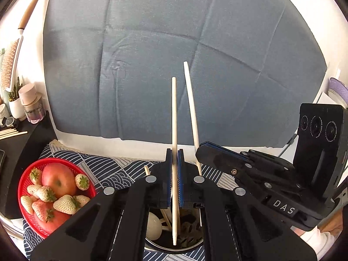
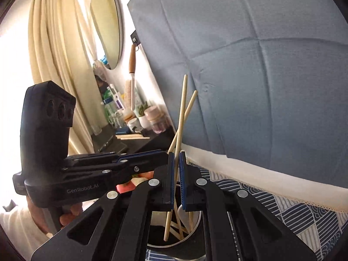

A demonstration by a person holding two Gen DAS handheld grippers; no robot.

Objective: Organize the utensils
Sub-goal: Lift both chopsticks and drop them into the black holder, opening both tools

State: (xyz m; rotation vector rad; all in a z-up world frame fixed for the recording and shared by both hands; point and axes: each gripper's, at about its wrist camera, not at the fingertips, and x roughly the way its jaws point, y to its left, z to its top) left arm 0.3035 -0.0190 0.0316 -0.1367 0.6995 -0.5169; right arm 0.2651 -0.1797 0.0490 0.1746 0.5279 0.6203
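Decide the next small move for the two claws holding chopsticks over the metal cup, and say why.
Probably lower both a little, then open. The left claw and right claw each pinch a chopstick whose lower tip already hangs inside the metal cup.

We hold both claws angled downward, left claw [image 1: 174, 169] and right claw [image 2: 176, 171] each clamped tight, side by side.

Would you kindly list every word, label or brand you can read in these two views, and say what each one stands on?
"DAS": white letters on the body of the right gripper, seen from the left wrist.
"GenRobot.AI": on the body of the left gripper, seen from the right wrist.
Print around the camera lenses on the right gripper's black block: too small to read.
Labels on the bottles on the dark side table: blurred.
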